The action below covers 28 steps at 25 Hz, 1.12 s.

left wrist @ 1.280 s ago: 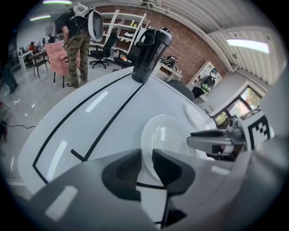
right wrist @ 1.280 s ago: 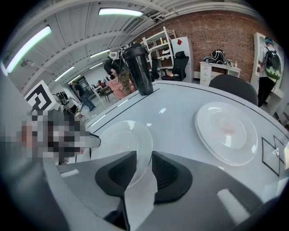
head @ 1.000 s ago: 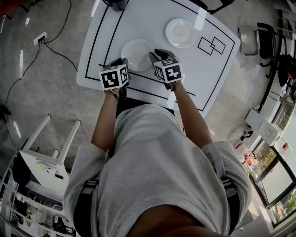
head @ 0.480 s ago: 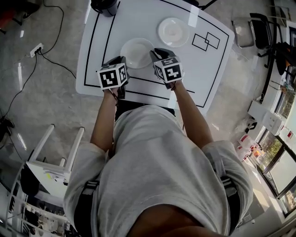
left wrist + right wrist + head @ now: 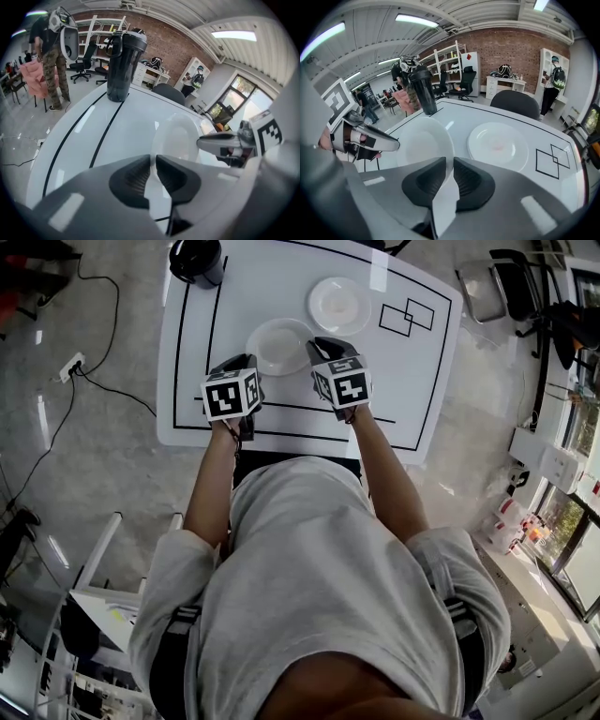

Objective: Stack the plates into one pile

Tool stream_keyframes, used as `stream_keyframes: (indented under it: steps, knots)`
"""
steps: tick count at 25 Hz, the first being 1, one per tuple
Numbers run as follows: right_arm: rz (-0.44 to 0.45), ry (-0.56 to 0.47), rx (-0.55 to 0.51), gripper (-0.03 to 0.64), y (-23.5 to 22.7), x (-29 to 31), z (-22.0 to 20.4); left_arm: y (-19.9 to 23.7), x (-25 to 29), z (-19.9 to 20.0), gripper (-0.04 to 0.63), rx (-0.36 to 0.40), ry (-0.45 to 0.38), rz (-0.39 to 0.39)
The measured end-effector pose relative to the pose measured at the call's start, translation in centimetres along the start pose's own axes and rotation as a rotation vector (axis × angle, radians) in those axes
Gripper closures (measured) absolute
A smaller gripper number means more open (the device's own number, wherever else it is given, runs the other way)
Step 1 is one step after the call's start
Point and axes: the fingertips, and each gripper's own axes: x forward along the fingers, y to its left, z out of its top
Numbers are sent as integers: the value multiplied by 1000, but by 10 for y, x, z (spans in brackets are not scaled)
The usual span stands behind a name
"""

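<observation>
**On the near plate's rim: two thin pinches, both closing**

On the white table [image 5: 403, 381], seen from my head, the near plate [image 5: 279, 345] sits between my two tools. My left gripper [image 5: 247, 364] is at its 8 o'clock edge and my right gripper [image 5: 319, 345] at its 3 o'clock edge. The far plate [image 5: 338, 304], where I judge the pile belongs, lies apart at 1 o'clock. A black tumbler [image 5: 197, 259] stands at 11 o'clock by the table's corner.

Along my left jaws the danger is plain: I have only a thin bite of rim. If one side tightens less than the other, I judge the plate will pivot, slip and drop edge-first onto the table. These jaws are closing and already narrow. The white rim fills the slot between the ribbed pads, and I read that as a grasp.

Along my right jaws the same rim runs through the slot, and the pads are closing on it, narrow and gripping. The plate looks tipped from this side. Carried crooked, it could clip the far plate at 1 o'clock and shove it instead of landing on it.
</observation>
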Motion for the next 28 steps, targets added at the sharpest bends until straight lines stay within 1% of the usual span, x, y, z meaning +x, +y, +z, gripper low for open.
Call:
stream_keyframes:
  steps: [4, 8, 17, 28]
  knots:
    - [-27, -21, 19, 568, -11, -6, 4, -7, 8, 11, 554, 40, 15, -7]
    - [-47, -48, 39, 571, -28, -15, 3, -23, 17, 19, 554, 76, 19, -15]
    - [-67, -71, 63, 575, -73, -30, 2, -62, 41, 26, 557, 111, 46, -27]
    - [-97, -97, 137, 577, -110, -45, -4, -96, 60, 50, 557, 173, 42, -39]
